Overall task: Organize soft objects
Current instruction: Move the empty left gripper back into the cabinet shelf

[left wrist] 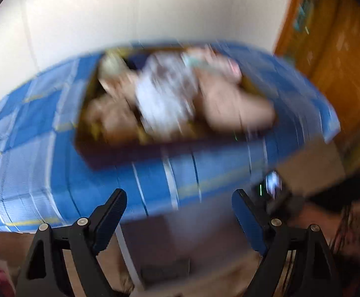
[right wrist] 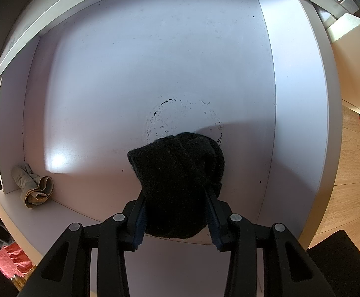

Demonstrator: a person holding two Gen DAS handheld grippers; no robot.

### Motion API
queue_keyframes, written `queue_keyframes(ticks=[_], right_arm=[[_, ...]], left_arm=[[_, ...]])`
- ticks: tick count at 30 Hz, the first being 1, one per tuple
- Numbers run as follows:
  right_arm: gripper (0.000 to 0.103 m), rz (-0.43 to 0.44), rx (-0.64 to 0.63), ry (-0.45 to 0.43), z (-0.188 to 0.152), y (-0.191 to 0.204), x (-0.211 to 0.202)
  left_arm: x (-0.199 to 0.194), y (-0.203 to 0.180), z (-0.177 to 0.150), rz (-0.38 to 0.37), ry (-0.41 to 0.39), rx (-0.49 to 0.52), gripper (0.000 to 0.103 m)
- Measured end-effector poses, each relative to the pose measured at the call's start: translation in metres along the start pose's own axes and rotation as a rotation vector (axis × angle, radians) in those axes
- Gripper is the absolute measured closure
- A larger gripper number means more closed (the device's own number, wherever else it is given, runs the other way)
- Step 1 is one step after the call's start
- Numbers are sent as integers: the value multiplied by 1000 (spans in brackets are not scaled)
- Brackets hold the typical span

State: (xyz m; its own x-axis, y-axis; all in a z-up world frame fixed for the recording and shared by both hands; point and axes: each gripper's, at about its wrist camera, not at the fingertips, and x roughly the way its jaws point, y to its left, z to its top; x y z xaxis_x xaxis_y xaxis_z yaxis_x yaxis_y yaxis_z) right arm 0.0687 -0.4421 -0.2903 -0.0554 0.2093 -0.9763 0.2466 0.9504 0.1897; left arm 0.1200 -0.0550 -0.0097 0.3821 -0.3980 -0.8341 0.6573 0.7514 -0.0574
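- White shelf (right wrist: 155, 61) fills the right view; a beige roll (right wrist: 32, 185) lies in its left corner.
- Blue cloth (left wrist: 31, 148) carries a tray (left wrist: 120, 153) of blurred soft things.
- Black sock bundle (right wrist: 180, 183), probably light and squashy, is pinched across its middle by the right gripper (right wrist: 177, 220).
- Left gripper (left wrist: 180, 212) stands wide and empty.

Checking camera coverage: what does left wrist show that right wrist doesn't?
Left wrist only: blurred brown tray heaped with beige and white soft items on a blue checked cloth; the left gripper, jaws apart, nothing between them.

Right wrist only: white shelf compartment, the right gripper clamping a black knitted bundle, and a beige rolled cloth at the shelf's left.

Shared: nothing identifiable; each sees only its own jaws.
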Motion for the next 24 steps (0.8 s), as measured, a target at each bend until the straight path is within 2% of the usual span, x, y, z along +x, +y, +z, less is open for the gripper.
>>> queue_keyframes(ticks=[2,3,5,6,9,13,15,18,22,24], right_arm=[[61,-3,-1,1,0,0,0],[61,-3,-1,0,0,1,0],[61,-5,-1,0,-1,1,0],[61,-5,-2,0,-1,1,0],[61,-2,2,-1,-1,1,0],[61,-1,4,0,-1,1,0],[61,-3,4,1,-1,1,0],[60,-6,2,1,-1,2,0],[60,1,9,1,-1,1,-1],[60,3,13,2,-1,0,0]], left_arm=[[16,-11,-17,4,82,85,16],[31,-19,-28,17,157,147,16],[52,-28,-43,54,247,216,16],[71,-32,-52,76,327,246,16],[113,-39,-73,90,469,270,16],[158,-42,-93,151,590,322,16],[177,-41,-103,149,657,318,16],[209,-29,-115,144,776,262,16],[233,-14,-120,144,866,173,15],[244,-8,-123,113,916,117,14]])
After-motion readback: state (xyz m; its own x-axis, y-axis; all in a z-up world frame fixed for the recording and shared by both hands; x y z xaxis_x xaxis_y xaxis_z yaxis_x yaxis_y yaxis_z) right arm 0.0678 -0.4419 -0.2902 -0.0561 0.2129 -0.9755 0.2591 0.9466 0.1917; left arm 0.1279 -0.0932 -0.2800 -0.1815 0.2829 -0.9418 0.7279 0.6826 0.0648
